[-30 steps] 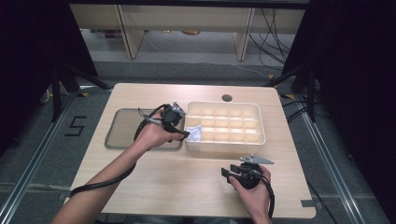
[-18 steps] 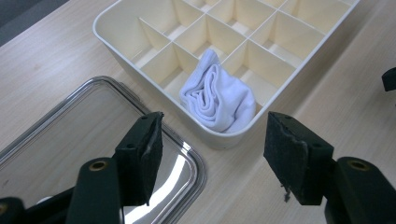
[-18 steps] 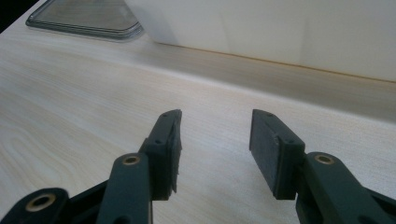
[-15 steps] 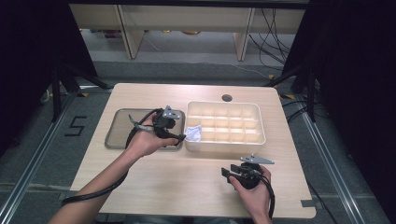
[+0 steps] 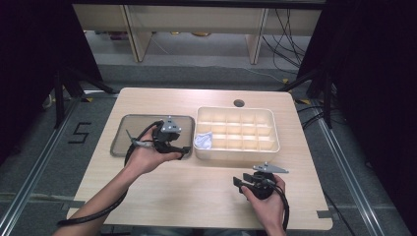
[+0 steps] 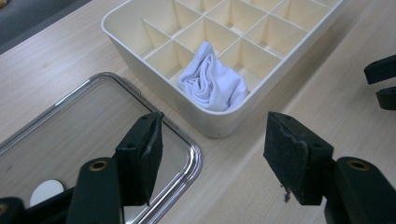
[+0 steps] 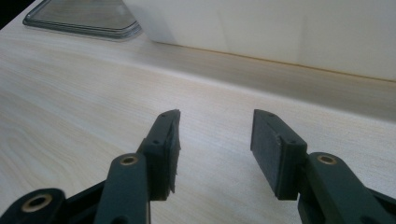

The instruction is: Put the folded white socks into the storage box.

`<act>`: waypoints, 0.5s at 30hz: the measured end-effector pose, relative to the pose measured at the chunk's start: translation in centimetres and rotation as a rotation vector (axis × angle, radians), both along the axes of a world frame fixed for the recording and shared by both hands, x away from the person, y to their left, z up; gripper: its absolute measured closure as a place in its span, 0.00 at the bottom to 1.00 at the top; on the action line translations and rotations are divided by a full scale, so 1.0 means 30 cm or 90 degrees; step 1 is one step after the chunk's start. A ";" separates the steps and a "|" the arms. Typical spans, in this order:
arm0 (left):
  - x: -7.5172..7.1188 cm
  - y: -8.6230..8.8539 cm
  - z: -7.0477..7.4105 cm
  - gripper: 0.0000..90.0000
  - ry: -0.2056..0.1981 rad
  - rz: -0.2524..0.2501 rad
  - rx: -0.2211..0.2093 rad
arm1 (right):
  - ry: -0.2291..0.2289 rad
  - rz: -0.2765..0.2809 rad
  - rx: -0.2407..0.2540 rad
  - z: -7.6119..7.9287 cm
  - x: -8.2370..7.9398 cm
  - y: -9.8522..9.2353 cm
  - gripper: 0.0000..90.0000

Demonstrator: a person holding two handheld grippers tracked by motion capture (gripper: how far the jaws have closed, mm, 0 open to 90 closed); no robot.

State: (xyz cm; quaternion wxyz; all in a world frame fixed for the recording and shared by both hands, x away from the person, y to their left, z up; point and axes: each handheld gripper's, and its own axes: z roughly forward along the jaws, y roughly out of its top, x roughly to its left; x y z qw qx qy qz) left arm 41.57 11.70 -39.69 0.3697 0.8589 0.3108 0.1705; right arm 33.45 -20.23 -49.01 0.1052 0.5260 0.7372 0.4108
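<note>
Tray (image 6: pixel 93 135) partly behind left tool (image 6: pixel 215 158)

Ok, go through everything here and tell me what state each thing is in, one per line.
left gripper: open, empty, above the tray's corner
right gripper: open, empty, low over the table
white cloth: crumpled, in a corner compartment
divided box: open-topped, other compartments seen empty
clear tray: flat on the table

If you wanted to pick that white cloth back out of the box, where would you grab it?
Probably from straight above, pinching the raised folds at the top of the white cloth. It sits bunched in a corner compartment of the cream divider box, so walls block any sideways approach. The open left gripper is nearest.
</note>
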 end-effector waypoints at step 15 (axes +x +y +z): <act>-0.068 0.043 -0.038 0.41 -0.025 0.010 -0.033 | -0.005 0.001 -0.005 0.005 -0.004 -0.002 0.58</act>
